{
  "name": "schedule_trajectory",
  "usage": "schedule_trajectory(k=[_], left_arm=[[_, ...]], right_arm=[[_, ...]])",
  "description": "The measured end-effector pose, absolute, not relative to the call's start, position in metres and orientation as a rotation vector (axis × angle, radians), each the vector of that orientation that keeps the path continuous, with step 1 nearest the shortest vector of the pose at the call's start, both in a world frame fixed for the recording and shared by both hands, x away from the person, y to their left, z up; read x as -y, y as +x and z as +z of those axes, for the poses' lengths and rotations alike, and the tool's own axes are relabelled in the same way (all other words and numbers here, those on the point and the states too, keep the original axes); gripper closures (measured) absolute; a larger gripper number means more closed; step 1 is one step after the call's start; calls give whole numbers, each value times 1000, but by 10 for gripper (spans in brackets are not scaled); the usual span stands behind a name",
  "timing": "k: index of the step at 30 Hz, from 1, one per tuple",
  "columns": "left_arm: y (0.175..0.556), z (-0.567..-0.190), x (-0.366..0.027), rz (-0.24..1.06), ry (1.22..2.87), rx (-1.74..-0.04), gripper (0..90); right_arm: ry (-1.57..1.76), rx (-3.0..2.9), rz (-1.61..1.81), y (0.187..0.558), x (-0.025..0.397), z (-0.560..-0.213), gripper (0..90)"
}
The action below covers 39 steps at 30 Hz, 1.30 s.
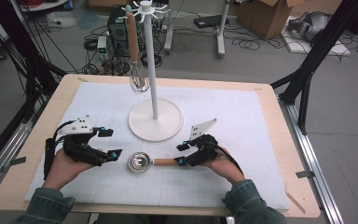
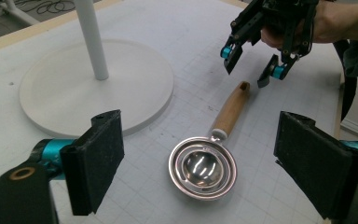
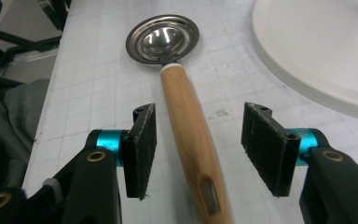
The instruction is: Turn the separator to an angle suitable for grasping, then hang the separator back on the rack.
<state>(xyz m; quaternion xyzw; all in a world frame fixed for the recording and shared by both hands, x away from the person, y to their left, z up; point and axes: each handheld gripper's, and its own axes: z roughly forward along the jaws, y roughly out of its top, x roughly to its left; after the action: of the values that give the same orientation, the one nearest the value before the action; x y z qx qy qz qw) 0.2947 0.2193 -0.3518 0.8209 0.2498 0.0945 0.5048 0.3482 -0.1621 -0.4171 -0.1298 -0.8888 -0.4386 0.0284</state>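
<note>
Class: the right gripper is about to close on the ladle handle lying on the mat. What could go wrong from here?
1. The right gripper straddles the ladle handle's far end, open; the bowl might droop once lifted.
2. The smooth, tapered handle may slip or roll between the pads.
3. The stand base lies close by; a swing could knock it.

A metal ladle (image 1: 141, 162) with a rounded, shiny bowl and a light wooden handle is laid flat on the white gridded mat, bowl facing up. A slot is cut near the handle's end. It is found just before the stand's round base.
</note>
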Motion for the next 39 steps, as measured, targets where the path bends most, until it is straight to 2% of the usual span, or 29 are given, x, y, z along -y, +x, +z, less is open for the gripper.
schedule_trajectory(k=[9,23,32,35,39], left_arm=[[300,-356,-205,200,2010,-567,199],[305,-364,-184,145,2057,-496,273],[308,-374,-165,111,2111,-442,351],[309,-379,-158,68,2144,-409,429],[312,-386,-147,53,2195,-379,452]], right_arm=[[-449,2738,-1366,341,183,-419,456],[-464,2763,-1353,337,191,-419,466],[-453,2778,-1345,331,196,-420,473],[-455,2781,-1332,330,196,-424,477],[-463,2788,-1291,329,195,-429,482]])
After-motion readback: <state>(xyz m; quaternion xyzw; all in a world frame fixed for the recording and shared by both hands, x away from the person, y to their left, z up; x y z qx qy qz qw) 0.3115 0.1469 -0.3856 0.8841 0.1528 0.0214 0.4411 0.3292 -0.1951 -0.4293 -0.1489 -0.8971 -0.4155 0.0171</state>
